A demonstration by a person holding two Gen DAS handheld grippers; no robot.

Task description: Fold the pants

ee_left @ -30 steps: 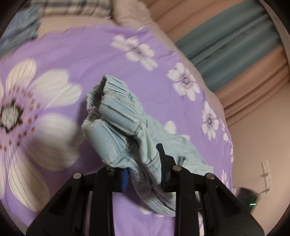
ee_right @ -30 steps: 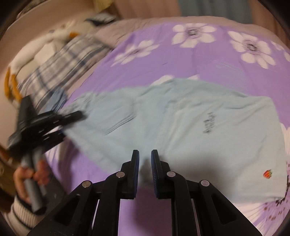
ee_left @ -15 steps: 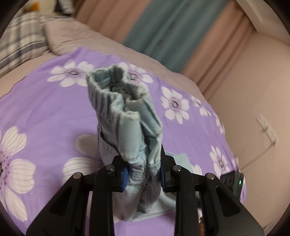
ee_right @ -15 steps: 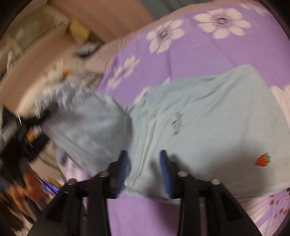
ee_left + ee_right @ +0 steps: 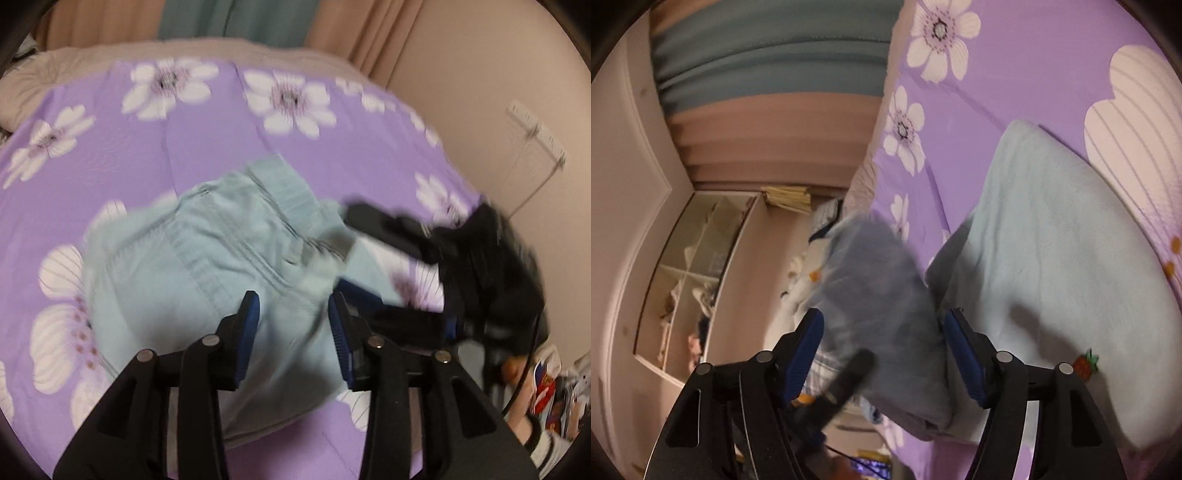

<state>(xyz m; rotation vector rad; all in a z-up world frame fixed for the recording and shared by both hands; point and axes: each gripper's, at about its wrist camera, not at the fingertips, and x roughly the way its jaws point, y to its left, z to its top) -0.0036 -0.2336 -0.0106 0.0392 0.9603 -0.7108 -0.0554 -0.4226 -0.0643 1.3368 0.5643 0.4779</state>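
Pants [image 5: 207, 266] lie doubled over on the purple bed [image 5: 122, 155], waistband half on top, both left claw [image 5: 293, 328] and right claw [image 5: 882, 354] apart, gripping nothing; looks mid-fold, another fold plus smoothing likely left

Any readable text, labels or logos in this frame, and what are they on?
None can be read.
The pants carry a small strawberry patch: a picture, no letters.
The colourful printed item at the lower right edge of the left wrist view is too blurred to read.

Matt pale-blue denim pants [image 5: 221, 266] on smooth cotton-like bedsheet [image 5: 110, 155].
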